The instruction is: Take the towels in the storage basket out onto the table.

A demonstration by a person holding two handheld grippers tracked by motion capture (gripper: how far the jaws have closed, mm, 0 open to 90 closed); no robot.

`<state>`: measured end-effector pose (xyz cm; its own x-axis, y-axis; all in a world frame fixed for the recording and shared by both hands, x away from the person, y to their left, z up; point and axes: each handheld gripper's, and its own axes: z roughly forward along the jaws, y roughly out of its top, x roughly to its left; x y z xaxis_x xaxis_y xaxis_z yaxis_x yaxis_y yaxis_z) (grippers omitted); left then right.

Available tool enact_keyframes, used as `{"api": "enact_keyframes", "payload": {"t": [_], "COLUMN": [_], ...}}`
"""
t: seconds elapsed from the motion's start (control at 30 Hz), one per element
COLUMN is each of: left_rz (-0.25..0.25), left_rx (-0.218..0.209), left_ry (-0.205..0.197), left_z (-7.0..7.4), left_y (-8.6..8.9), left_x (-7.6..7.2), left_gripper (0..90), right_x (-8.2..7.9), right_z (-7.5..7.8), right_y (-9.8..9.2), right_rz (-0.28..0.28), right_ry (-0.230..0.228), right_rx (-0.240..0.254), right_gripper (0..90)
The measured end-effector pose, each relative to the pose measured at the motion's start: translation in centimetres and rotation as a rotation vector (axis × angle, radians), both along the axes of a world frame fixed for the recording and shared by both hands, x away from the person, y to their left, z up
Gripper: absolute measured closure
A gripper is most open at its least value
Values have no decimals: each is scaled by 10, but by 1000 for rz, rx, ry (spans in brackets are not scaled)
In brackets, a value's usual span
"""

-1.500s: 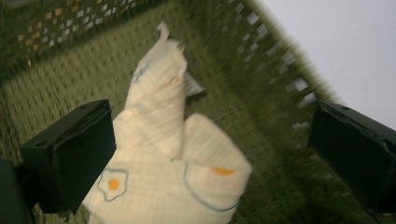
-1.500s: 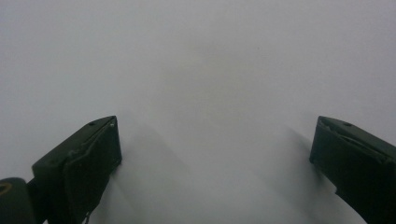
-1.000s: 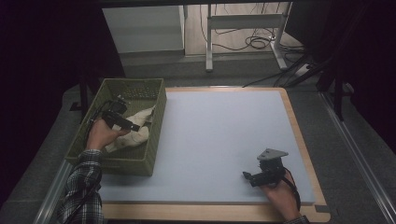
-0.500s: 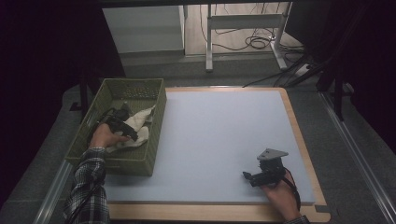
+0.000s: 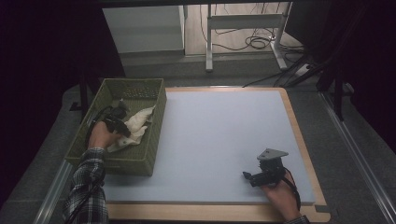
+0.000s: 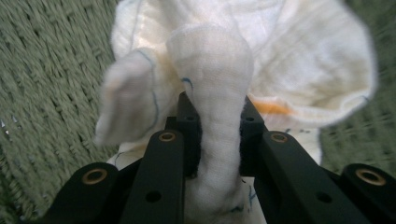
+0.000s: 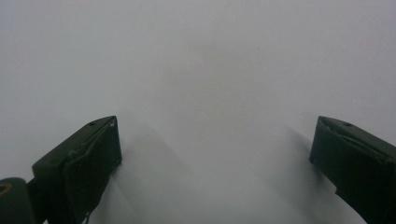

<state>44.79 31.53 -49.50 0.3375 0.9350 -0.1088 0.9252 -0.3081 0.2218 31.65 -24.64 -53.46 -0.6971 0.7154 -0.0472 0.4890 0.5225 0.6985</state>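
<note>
Nearest the person, the right hand-held gripper [image 5: 254,176] rests low on the pale blue mat [image 5: 219,140] of the worktop, close to its front right corner, with its grey three-cornered plate on top; in the right gripper view its two black jaws stand wide apart with nothing but bare mat between them. Farther in and to the left, a plaid-sleeved forearm reaches into the green woven basket [image 5: 140,161] that sits at the left edge of the mat. There the left hand-held gripper [image 6: 218,128] has just been closing its jaws, and they now pinch a raised fold of the white cloth [image 6: 289,60], which bunches up between the pads. The cloth lies crumpled on the basket floor, towards the basket's right wall.
</note>
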Motion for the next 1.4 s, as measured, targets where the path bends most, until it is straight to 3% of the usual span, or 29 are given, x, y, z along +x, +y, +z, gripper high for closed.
{"api": "enact_keyframes", "payload": {"t": [0.07,0.3,0.9,1.4], "left_rz": [2,28,26,-33], "left_rx": [-13,-98,-146,-182], "left_ry": [-8,-127,-291,-415], "left_z": [3,33,86,124], "left_y": [2,10,18,7], "left_x": [-1,-18,-50,-71], "left_gripper": [772,769,764,754], "right_x": [0,0,0,0], "right_z": [0,0,0,0], "right_y": [0,0,0,0], "right_rz": [0,0,0,0], "right_ry": [0,0,0,0], "right_rx": [0,0,-1,-1], "right_gripper": [21,21,21,21]}}
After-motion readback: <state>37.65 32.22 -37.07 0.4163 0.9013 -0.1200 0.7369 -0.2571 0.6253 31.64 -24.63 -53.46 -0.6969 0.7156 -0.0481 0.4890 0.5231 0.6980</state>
